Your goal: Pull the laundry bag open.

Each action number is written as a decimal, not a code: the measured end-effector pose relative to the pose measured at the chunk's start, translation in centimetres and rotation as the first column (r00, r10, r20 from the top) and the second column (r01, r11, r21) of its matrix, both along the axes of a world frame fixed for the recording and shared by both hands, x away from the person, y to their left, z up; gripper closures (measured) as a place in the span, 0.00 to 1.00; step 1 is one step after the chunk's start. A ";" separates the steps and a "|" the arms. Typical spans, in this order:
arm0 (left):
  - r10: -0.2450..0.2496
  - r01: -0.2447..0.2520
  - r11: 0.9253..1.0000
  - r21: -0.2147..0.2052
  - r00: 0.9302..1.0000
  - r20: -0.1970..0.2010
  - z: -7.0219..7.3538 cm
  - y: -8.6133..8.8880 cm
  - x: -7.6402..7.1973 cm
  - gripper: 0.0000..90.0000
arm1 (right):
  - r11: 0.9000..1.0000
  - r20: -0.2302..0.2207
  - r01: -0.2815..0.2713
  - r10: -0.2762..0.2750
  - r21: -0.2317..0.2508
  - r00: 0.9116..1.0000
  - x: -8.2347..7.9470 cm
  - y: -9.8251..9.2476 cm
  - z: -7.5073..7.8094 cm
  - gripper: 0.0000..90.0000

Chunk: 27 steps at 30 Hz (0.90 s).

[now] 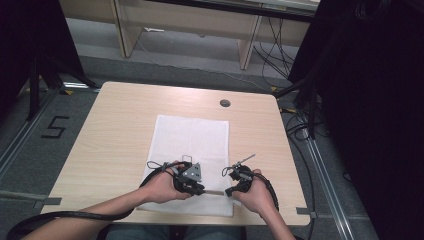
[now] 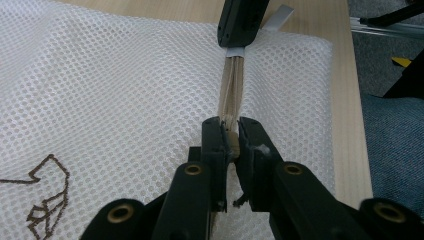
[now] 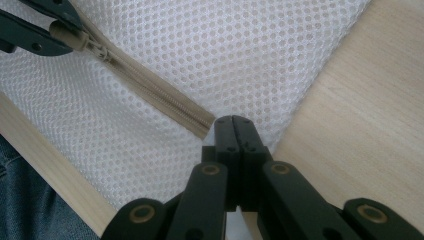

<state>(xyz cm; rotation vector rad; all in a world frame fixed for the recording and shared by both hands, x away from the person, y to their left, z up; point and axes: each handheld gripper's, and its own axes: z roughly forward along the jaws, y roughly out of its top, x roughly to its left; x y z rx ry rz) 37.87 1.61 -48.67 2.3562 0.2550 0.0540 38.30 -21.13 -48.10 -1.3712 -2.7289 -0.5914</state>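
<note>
The zip (image 2: 232, 90) runs beige across the near edge of the white mesh bag (image 1: 192, 140), low in the centre of the high view, stretched between the two tools. Left tool (image 2: 231, 142) pinches the slider (image 2: 232, 142) at the zip's end, jaws nearly together on it, rising from the bottom centre of the left gripper view. Right tool (image 3: 233, 131) clamps the bag's edge right where the zip tape stops, jaws pressed tight, at the centre bottom of its own view. In that view the zip (image 3: 150, 87) slants up to the upper left, where the left tool (image 3: 50, 32) grips the slider (image 3: 97, 47). From above, the left hand (image 1: 162, 185) and right hand (image 1: 257, 192) sit just apart, at the lower middle of the frame. The bag lies flat on the wooden bench (image 1: 115, 125), a brown embroidered figure (image 2: 47, 200) at the lower left of the left gripper view. A round grommet (image 1: 225, 103) sits past the bag's far edge.
</note>
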 end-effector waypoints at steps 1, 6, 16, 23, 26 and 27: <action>-0.002 0.002 1.000 0.002 1.000 0.001 0.0 0.0 0.0 0.91 | 1.000 0.001 -0.001 0.001 0.000 1.000 0.0 0.0 0.0 1.00; 0.006 -0.006 1.000 -0.008 1.000 -0.010 0.1 0.3 0.0 0.91 | 1.000 0.004 -0.003 0.003 -0.003 1.000 0.0 0.0 0.0 1.00; 0.000 0.000 1.000 0.002 1.000 -0.001 0.1 0.5 -0.1 0.91 | 1.000 0.002 -0.003 0.003 -0.004 1.000 0.0 0.0 0.0 1.00; 0.006 -0.006 1.000 0.000 1.000 0.003 0.1 0.6 -0.2 0.91 | 1.000 0.015 -0.007 0.007 -0.011 1.000 0.0 0.0 -0.1 1.00; 0.019 -0.020 0.999 -0.028 1.000 -0.014 0.1 0.8 -0.1 0.91 | 1.000 0.002 0.002 -0.002 -0.007 1.000 0.0 0.1 0.0 1.00; 0.020 -0.021 0.999 -0.028 1.000 -0.008 0.1 0.8 -0.2 0.91 | 1.000 0.002 -0.003 0.003 -0.003 1.000 0.0 0.0 0.0 1.00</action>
